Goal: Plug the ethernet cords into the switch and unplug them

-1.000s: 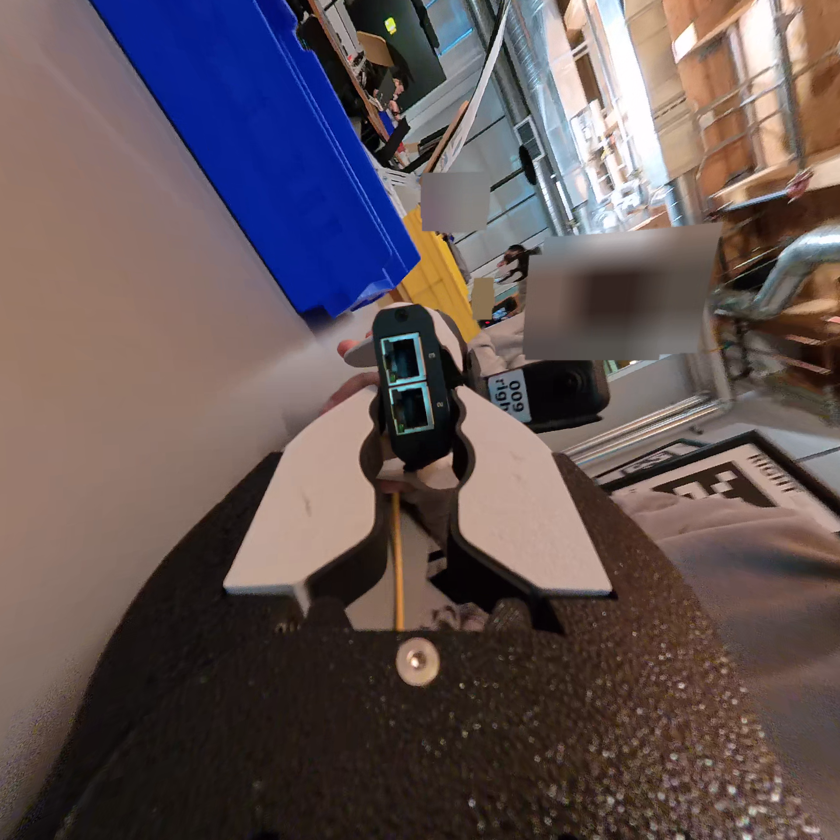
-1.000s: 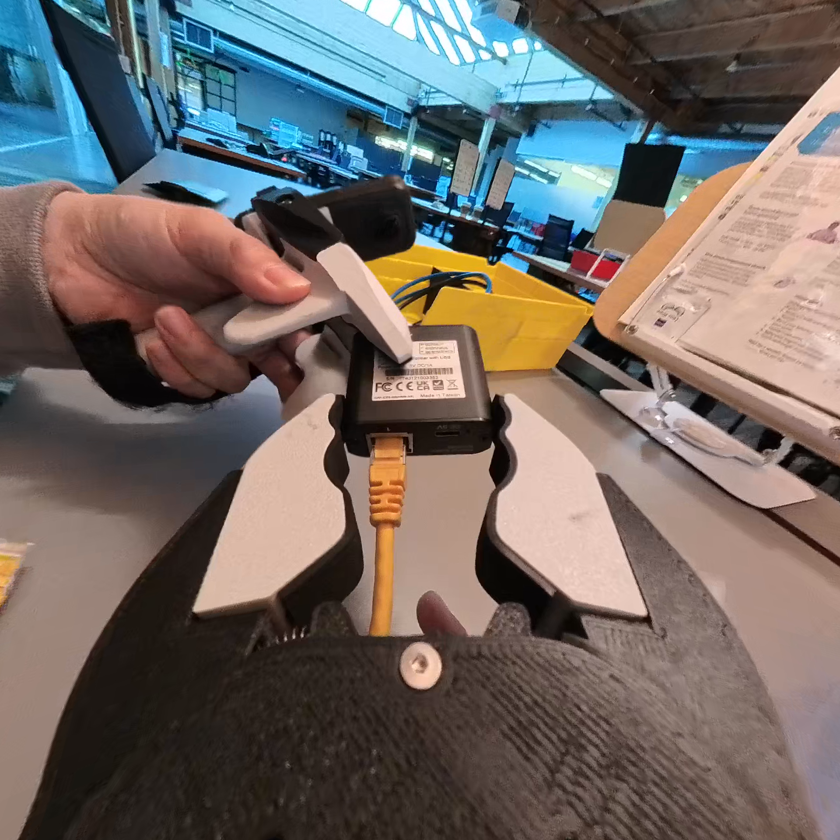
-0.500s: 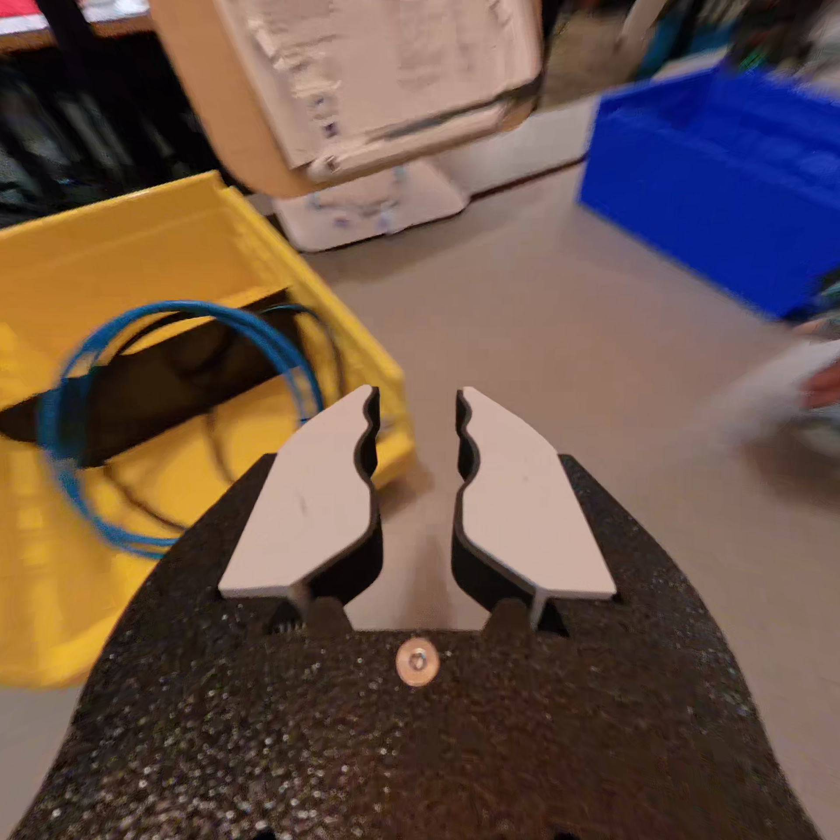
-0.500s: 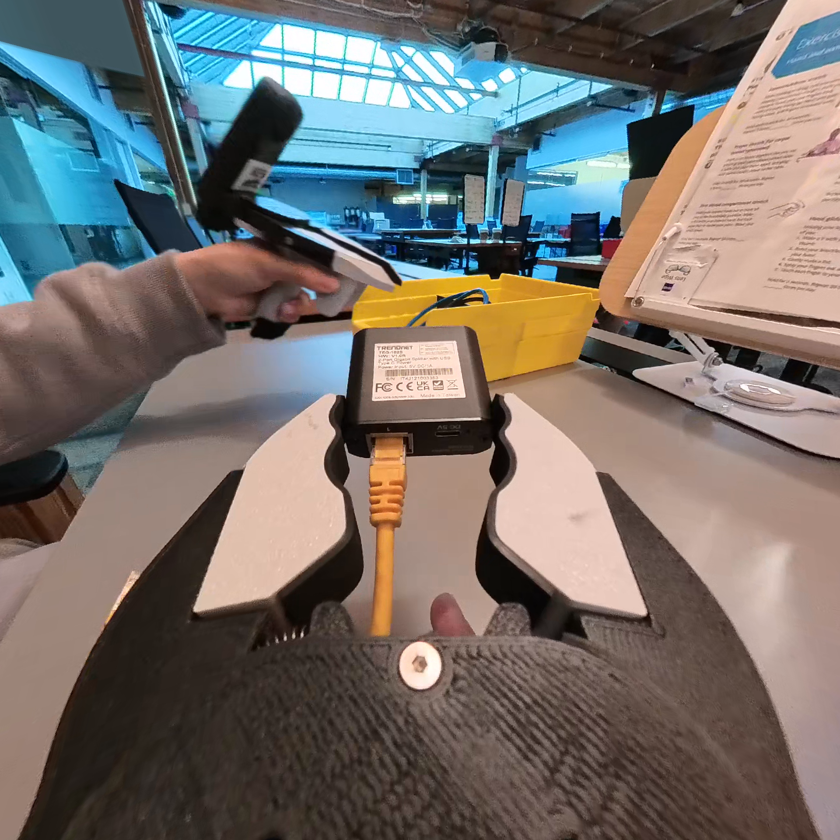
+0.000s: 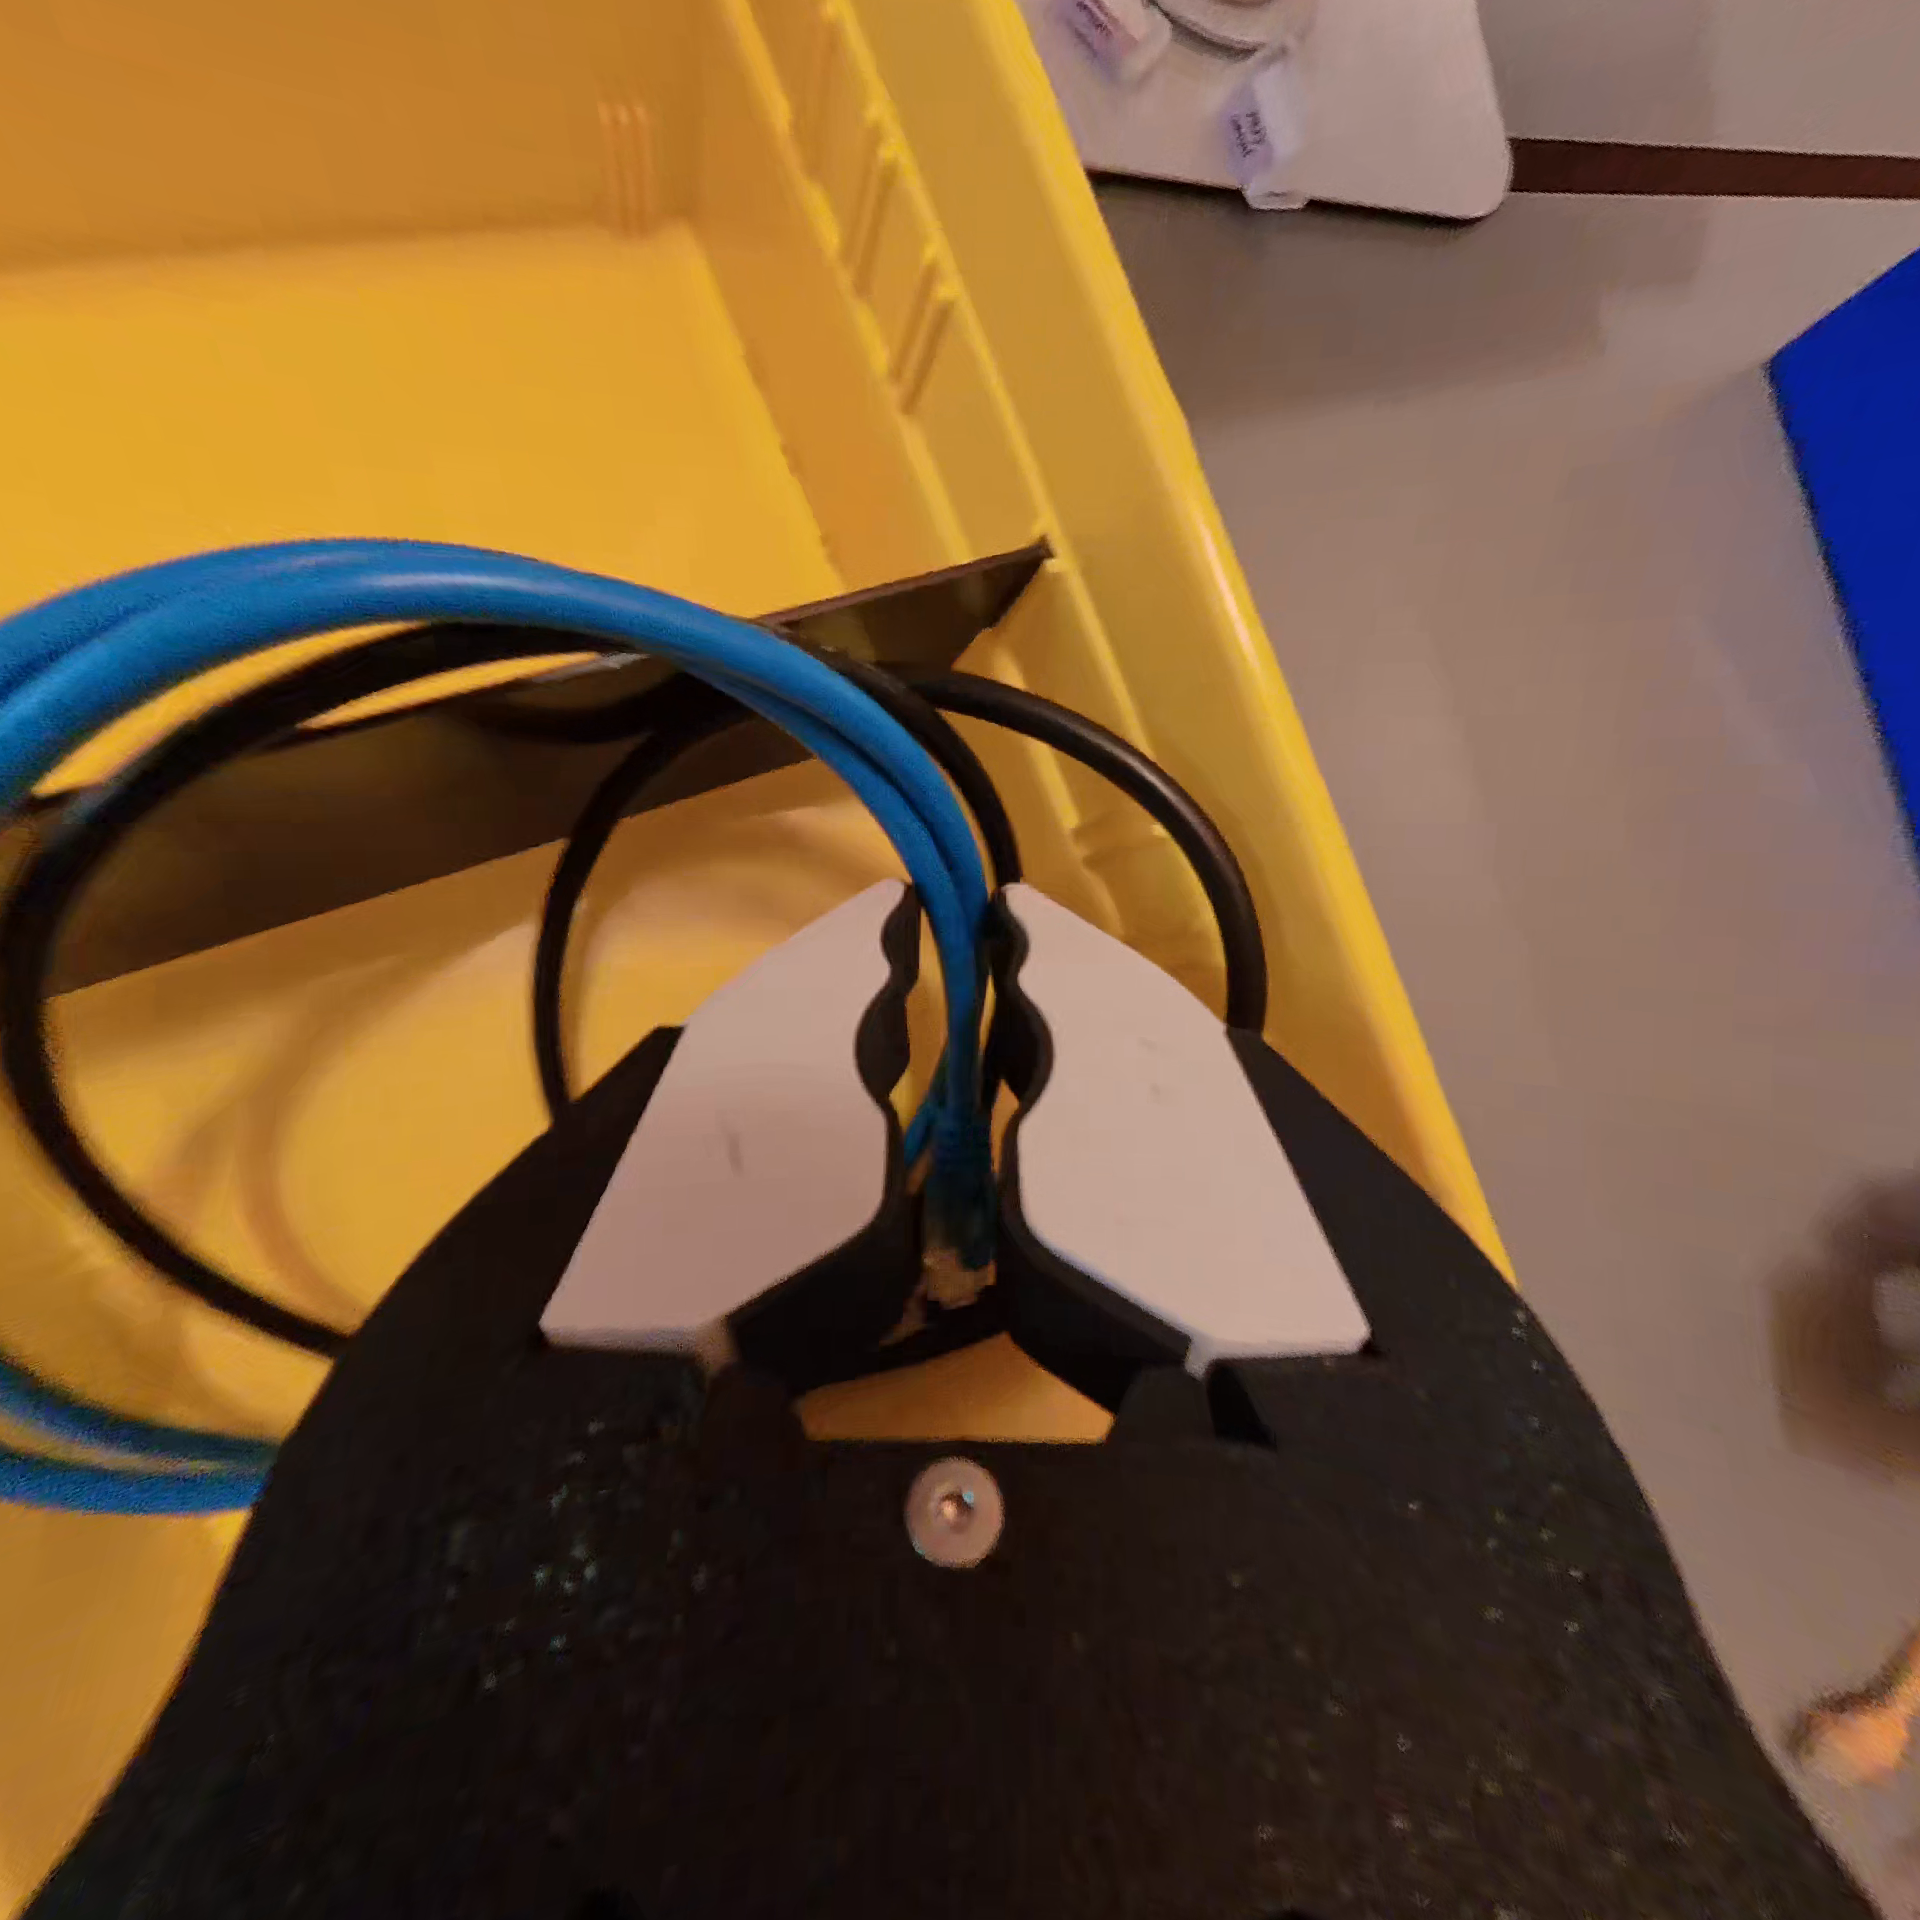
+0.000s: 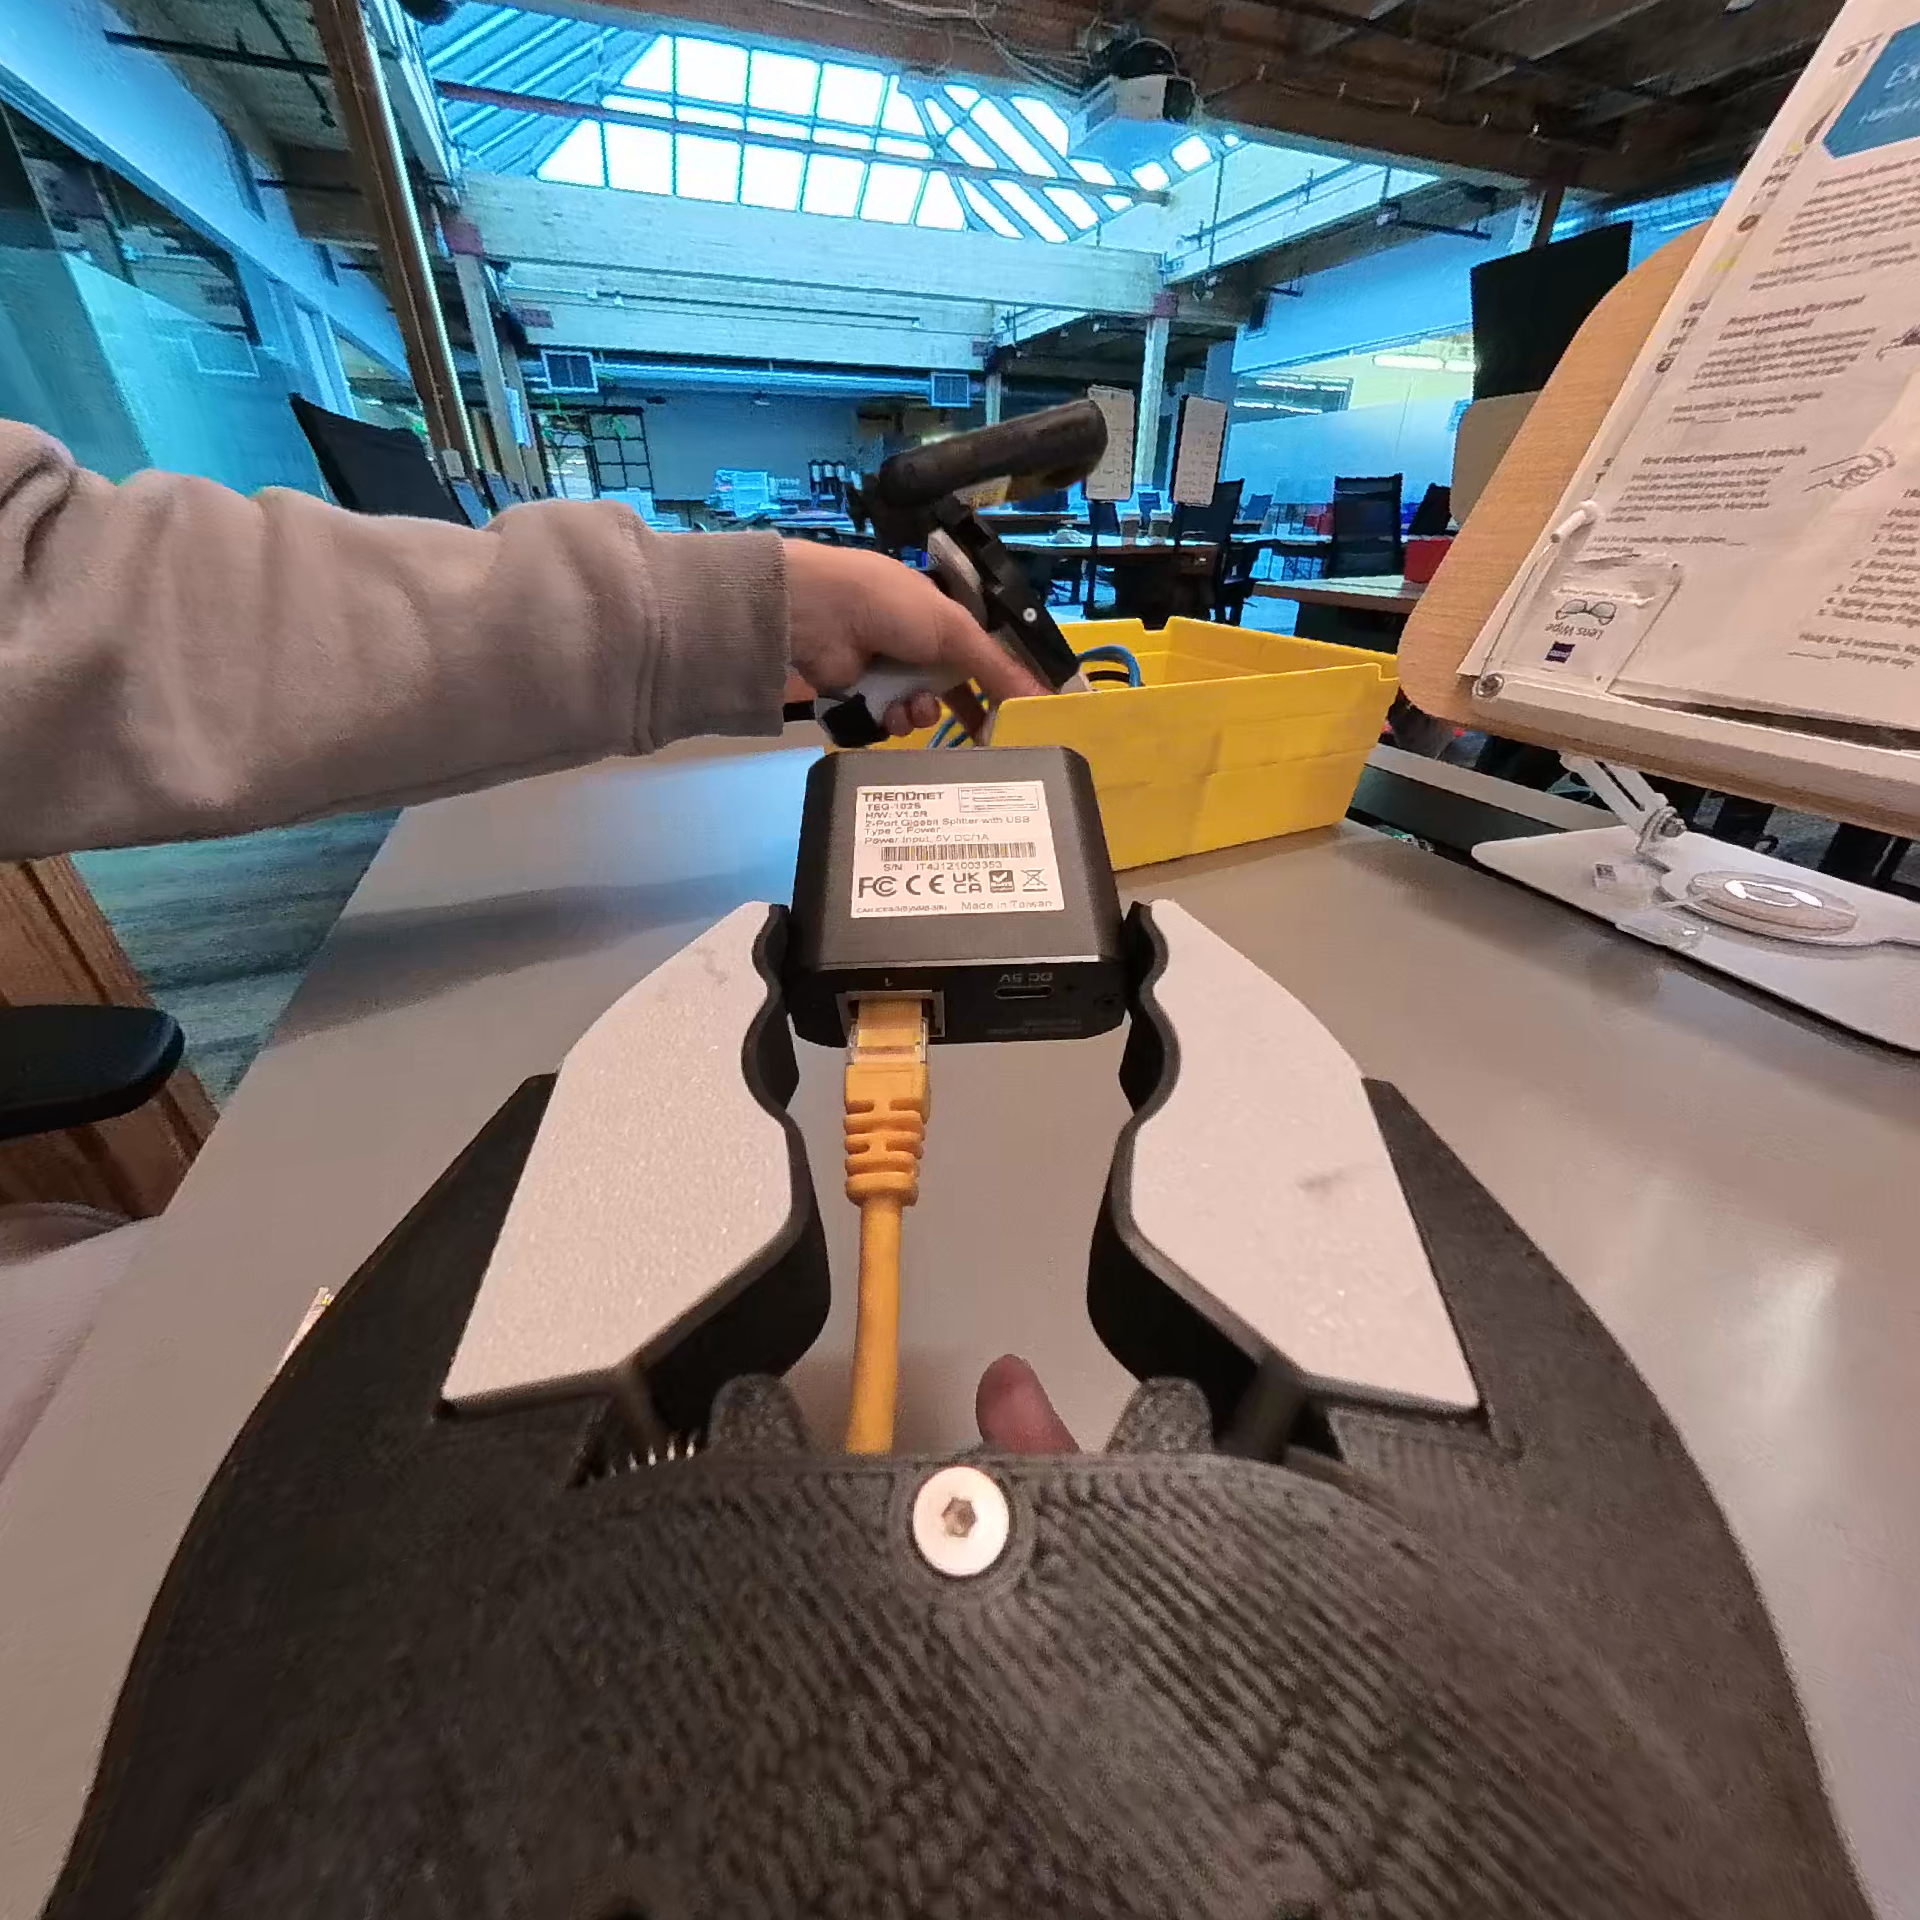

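My right gripper is shut on the sides of a small black switch and holds it just above the grey table. An orange ethernet cord is plugged into its left port facing me. My left gripper is inside the yellow bin. It is closed around a looped blue ethernet cord, whose plug lies deep between the fingers. In the right wrist view the left gripper dips into the bin behind the switch.
A black cable loops beside the blue one, in front of a black divider. A blue bin sits to the right. A document stand with a white base stands at the right. A grey sleeve reaches across. Tip to tip, the grippers are about 30 cm apart.
My left gripper let go of the switch, swung over to the yellow bin, lowered into it and closed on the blue cord. The right gripper kept holding the switch with the orange cord in it.
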Demonstrator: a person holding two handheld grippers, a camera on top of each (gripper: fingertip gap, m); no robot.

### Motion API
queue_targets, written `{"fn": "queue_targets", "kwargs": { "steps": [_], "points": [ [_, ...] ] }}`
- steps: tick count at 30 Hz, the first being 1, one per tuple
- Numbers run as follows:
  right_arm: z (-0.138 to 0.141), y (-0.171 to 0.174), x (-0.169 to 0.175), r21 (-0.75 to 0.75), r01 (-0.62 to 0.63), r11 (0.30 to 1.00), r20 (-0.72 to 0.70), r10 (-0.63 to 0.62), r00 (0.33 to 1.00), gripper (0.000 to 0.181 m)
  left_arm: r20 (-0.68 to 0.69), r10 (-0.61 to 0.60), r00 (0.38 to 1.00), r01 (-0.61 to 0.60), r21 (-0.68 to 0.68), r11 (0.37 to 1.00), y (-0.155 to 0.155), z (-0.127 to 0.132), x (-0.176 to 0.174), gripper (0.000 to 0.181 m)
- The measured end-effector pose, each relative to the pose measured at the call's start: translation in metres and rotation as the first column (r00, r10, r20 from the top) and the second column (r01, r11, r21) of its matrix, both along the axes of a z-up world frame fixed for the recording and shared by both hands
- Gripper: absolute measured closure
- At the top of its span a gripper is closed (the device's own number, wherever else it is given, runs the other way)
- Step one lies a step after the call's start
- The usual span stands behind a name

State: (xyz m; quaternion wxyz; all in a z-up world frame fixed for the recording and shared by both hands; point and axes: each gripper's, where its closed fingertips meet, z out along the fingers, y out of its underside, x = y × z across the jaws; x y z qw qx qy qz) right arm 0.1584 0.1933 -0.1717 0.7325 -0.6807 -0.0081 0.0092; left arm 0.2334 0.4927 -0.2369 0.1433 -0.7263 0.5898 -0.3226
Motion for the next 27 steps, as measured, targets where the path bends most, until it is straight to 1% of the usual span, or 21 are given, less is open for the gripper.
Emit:
{"fn": "queue_targets", "kwargs": {
  "steps": [2, 3, 6, 8, 10, 12, 14, 16, 18, 19, 20, 21, 22, 23, 24, 25, 26, 27],
  "points": [
    [0.001, -0.001, 0.0, 0.009, 0.0, 1.0, 0.001, 0.0, 1.0, 0.12, 0.039, 0.007, 0.999, -0.01, 0.088, 0.996, 0.009, 0.013, -0.001, 0.171],
    [0.002, -0.002, 0.0, 0.015, -0.001, 1.0, -0.001, 0.001, 1.0, 0.12, 0.081, 0.016, 0.997, -0.025, 0.101, 0.995, 0.013, 0.025, 0.0, 0.17],
    [0.003, -0.003, 0.0, 0.028, -0.012, 1.0, -0.012, 0.012, 1.0, 0.12, 0.231, 0.075, 0.97, -0.098, 0.091, 0.991, 0.024, 0.075, -0.002, 0.17],
    [0.004, -0.004, 0.001, 0.037, -0.013, 0.999, -0.02, 0.014, 1.0, 0.12, 0.342, 0.095, 0.935, -0.133, 0.09, 0.987, 0.029, 0.112, -0.007, 0.17],
    [0.005, -0.006, 0.002, 0.048, -0.014, 0.999, -0.028, 0.015, 1.0, 0.12, 0.477, 0.086, 0.875, -0.125, 0.05, 0.991, 0.022, 0.15, -0.013, 0.171],
    [0.006, -0.007, 0.003, 0.059, -0.011, 0.998, -0.038, 0.014, 0.999, 0.12, 0.619, 0.09, 0.781, -0.078, -0.047, 0.996, 0.003, 0.187, -0.023, 0.171],
    [0.008, -0.009, 0.005, 0.075, -0.012, 0.997, -0.054, 0.017, 0.998, 0.12, 0.714, 0.099, 0.693, 0.022, -0.158, 0.987, -0.027, 0.211, -0.038, 0.171],
    [0.01, -0.012, 0.007, 0.098, -0.011, 0.995, -0.072, 0.018, 0.997, 0.12, 0.804, 0.099, 0.586, 0.186, -0.253, 0.949, -0.066, 0.226, -0.056, 0.171],
    [0.013, -0.016, 0.009, 0.128, -0.011, 0.992, -0.088, 0.023, 0.996, 0.12, 0.876, 0.103, 0.471, 0.381, -0.307, 0.872, -0.111, 0.229, -0.08, 0.171],
    [0.015, -0.018, 0.011, 0.146, -0.009, 0.989, -0.096, 0.023, 0.995, 0.12, 0.908, 0.111, 0.404, 0.468, -0.31, 0.828, -0.132, 0.225, -0.092, 0.171],
    [0.017, -0.02, 0.011, 0.165, -0.008, 0.986, -0.103, 0.025, 0.994, 0.12, 0.923, 0.137, 0.36, 0.527, -0.322, 0.786, -0.15, 0.216, -0.101, 0.172],
    [0.019, -0.023, 0.01, 0.184, -0.025, 0.983, -0.101, 0.044, 0.994, 0.12, 0.916, 0.169, 0.363, 0.556, -0.358, 0.75, -0.164, 0.2, -0.104, 0.172],
    [0.02, -0.025, 0.007, 0.199, -0.053, 0.979, -0.095, 0.073, 0.993, 0.12, 0.901, 0.197, 0.387, 0.56, -0.4, 0.726, -0.175, 0.182, -0.104, 0.172],
    [0.021, -0.027, 0.005, 0.211, -0.071, 0.975, -0.09, 0.092, 0.992, 0.12, 0.877, 0.215, 0.429, 0.545, -0.441, 0.713, -0.183, 0.163, -0.1, 0.172],
    [0.022, -0.028, 0.002, 0.22, -0.09, 0.971, -0.085, 0.111, 0.99, 0.12, 0.841, 0.203, 0.501, 0.514, -0.478, 0.713, -0.192, 0.142, -0.093, 0.173],
    [0.023, -0.029, 0.001, 0.23, -0.109, 0.967, -0.082, 0.131, 0.988, 0.12, 0.809, 0.148, 0.568, 0.493, -0.479, 0.726, -0.204, 0.121, -0.087, 0.173],
    [0.024, -0.031, -0.001, 0.243, -0.129, 0.961, -0.079, 0.153, 0.985, 0.12, 0.8, 0.081, 0.595, 0.494, -0.443, 0.748, -0.216, 0.108, -0.083, 0.172],
    [0.025, -0.033, -0.003, 0.255, -0.149, 0.955, -0.076, 0.174, 0.982, 0.12, 0.793, 0.036, 0.608, 0.492, -0.412, 0.767, -0.226, 0.099, -0.08, 0.173]
  ]
}}
